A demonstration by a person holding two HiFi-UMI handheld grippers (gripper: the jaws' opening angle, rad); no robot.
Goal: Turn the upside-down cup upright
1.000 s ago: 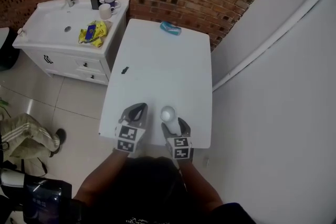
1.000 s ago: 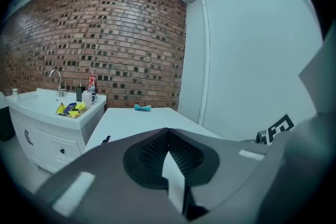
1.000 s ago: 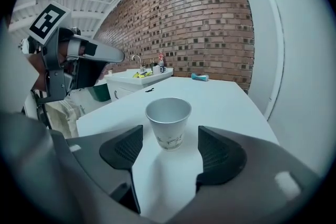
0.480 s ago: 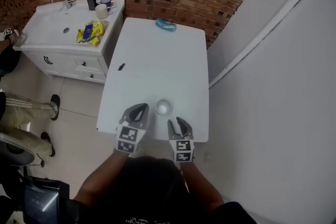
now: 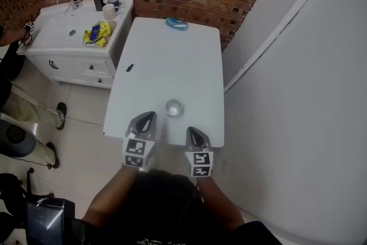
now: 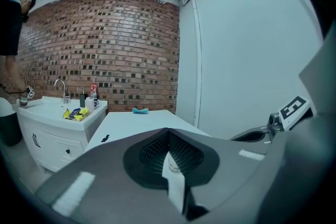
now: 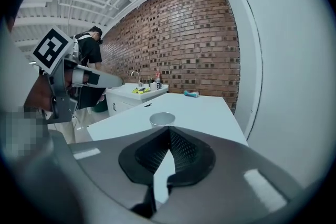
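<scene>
Head view: left gripper (image 5: 149, 116) and right gripper (image 5: 191, 131) side by side over the near edge of the white table (image 5: 172, 60), both pointing toward its far edge. Right gripper view: jaws just closing, tips now pressed together, ribbed pads (image 7: 184, 149) meeting each other with no thing between them. Left gripper view: tips likewise together, nothing clamped. Neither gripper touching the cup (image 5: 174, 108).

Cup upright, open mouth up, standing on the table close to the near edge, roughly midway between the left and right edges. Just beyond the 2 gripper tips, between their lines, apart from both. Pale and plain, with a round rim; seen clearly in the right gripper view, just ahead of the closed tips. Small blue object (image 5: 176, 24) at the far edge and small dark item (image 5: 129, 67) near the left edge, both well apart from the cup.
</scene>
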